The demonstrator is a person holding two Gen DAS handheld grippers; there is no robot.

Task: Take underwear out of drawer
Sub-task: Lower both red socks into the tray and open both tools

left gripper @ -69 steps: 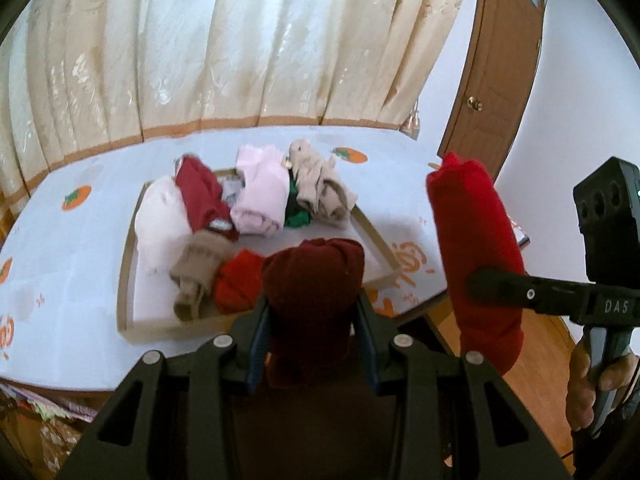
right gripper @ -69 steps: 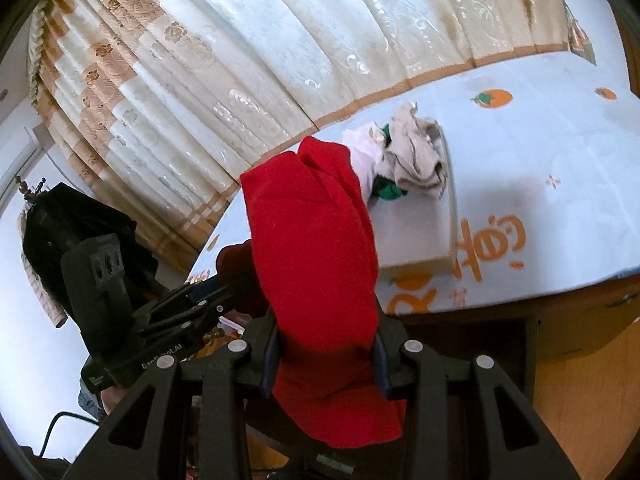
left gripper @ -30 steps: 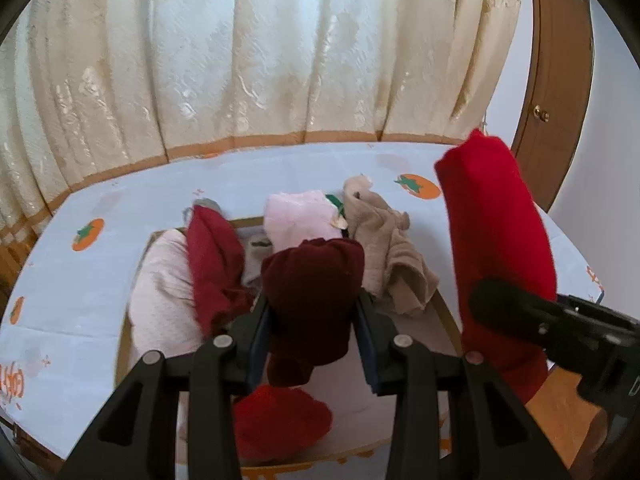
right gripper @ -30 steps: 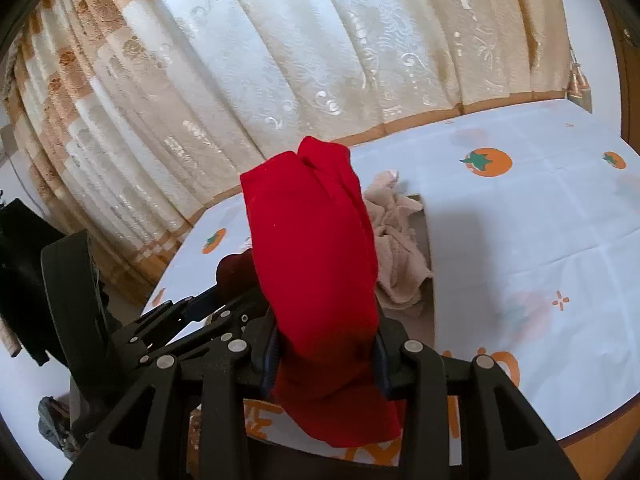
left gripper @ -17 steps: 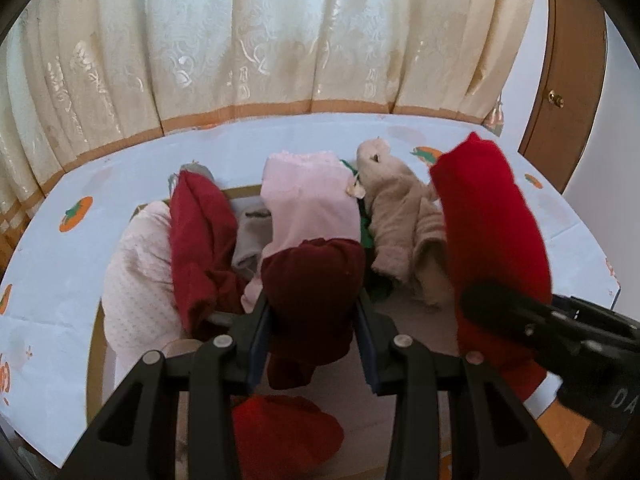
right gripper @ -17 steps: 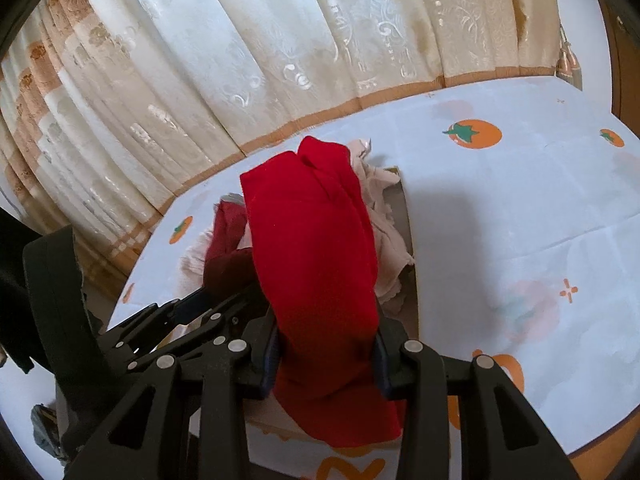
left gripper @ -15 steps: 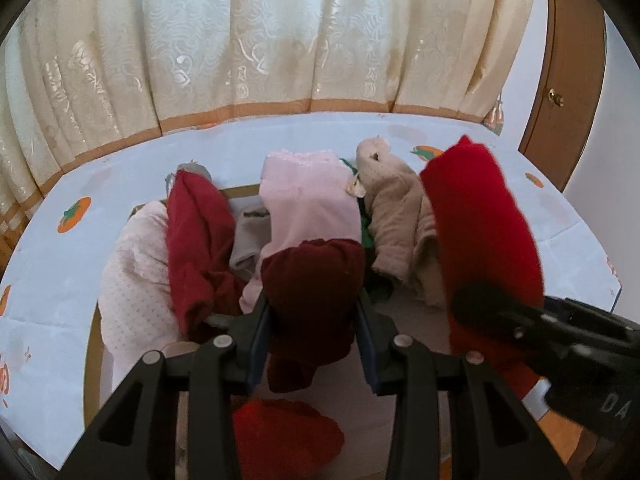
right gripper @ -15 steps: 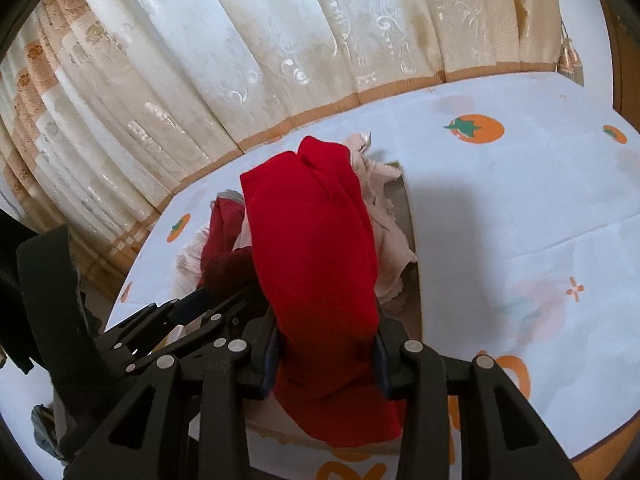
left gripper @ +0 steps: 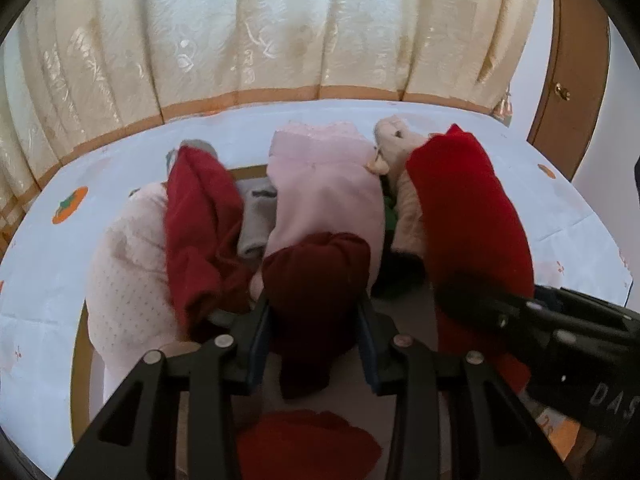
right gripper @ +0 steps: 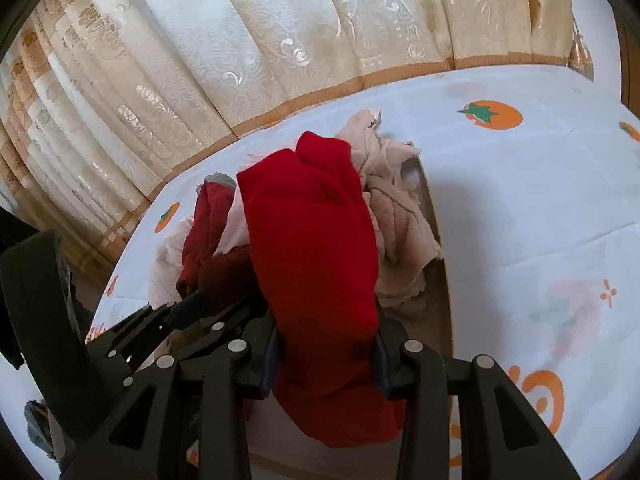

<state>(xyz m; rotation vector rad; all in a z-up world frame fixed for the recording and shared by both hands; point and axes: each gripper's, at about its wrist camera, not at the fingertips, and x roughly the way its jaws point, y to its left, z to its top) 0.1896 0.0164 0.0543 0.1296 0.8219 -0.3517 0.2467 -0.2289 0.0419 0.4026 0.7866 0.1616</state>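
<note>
My left gripper (left gripper: pixel 316 344) is shut on a rolled dark maroon underwear (left gripper: pixel 316 280) and holds it above the shallow wooden tray (left gripper: pixel 80 344). My right gripper (right gripper: pixel 326 364) is shut on a rolled bright red underwear (right gripper: pixel 316 248), also seen in the left wrist view (left gripper: pixel 468 216), beside the left one over the tray's right half. The right gripper's black body (left gripper: pixel 560 332) shows at the left view's lower right. The tray holds several rolled garments: pale dotted (left gripper: pixel 128 272), dark red (left gripper: pixel 200 220), pink (left gripper: pixel 328 188), beige (right gripper: pixel 392 208).
A red roll (left gripper: pixel 304 448) lies at the tray's near edge under my left gripper. The tray sits on a white tablecloth (right gripper: pixel 520 200) with orange fruit prints. Cream curtains (left gripper: pixel 280 28) hang behind. A brown door (left gripper: pixel 576 80) stands at the right.
Both grippers, each with its roll, have moved forward from beyond the table edge to over the tray and lower toward the garments.
</note>
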